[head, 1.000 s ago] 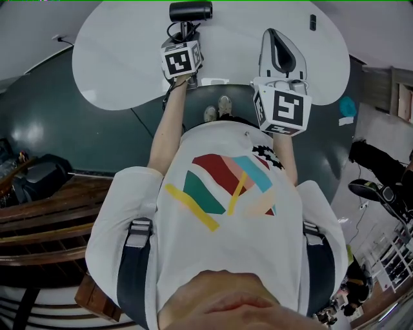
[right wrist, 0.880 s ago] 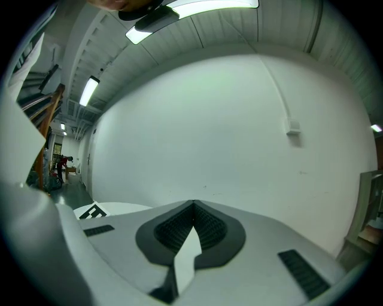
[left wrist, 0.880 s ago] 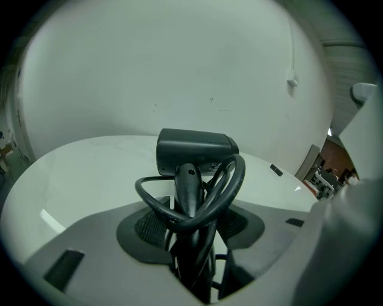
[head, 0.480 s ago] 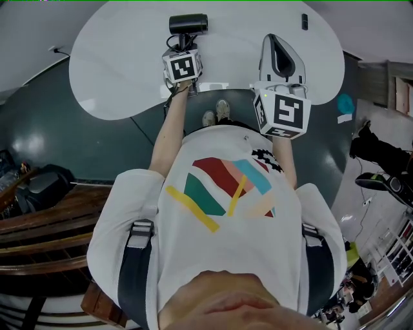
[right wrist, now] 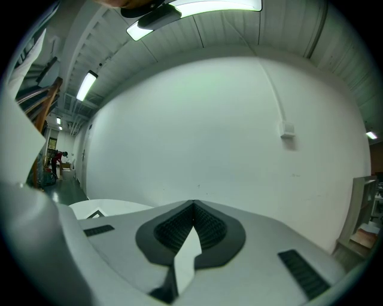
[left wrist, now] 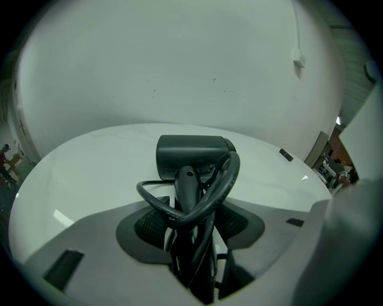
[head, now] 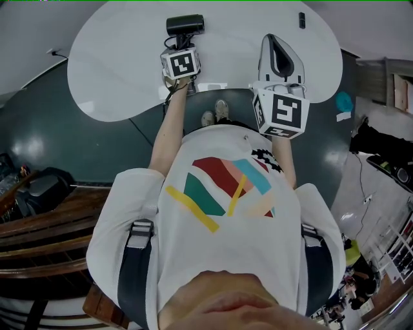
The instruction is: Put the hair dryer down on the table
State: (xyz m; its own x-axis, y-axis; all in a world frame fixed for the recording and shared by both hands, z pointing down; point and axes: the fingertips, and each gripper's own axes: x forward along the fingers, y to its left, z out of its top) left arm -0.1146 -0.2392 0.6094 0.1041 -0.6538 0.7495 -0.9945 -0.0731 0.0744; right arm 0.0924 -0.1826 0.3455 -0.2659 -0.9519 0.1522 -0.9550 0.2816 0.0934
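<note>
The black hair dryer (head: 185,25) hangs over the white round table (head: 116,64) near its front edge. My left gripper (head: 182,45) is shut on its handle, marker cube toward me. In the left gripper view the dryer's barrel (left wrist: 191,152) lies crosswise beyond the jaws, and its black cord (left wrist: 206,197) loops around the handle between the pads of the left gripper (left wrist: 190,230). I cannot tell whether the dryer touches the table (left wrist: 90,173). My right gripper (head: 281,45) is held over the table's right side, jaws together and empty. In its own view the right gripper (right wrist: 192,206) faces a white wall.
A small dark object (head: 301,19) lies at the table's far right, also seen as the small dark object (left wrist: 286,155) from the left gripper. A white wall stands right behind the table. Wooden furniture (head: 45,219) sits on the green floor at the left.
The left gripper has sunk toward the table with the hair dryer still in it, its cube looking smaller. The right gripper has stayed where it was.
</note>
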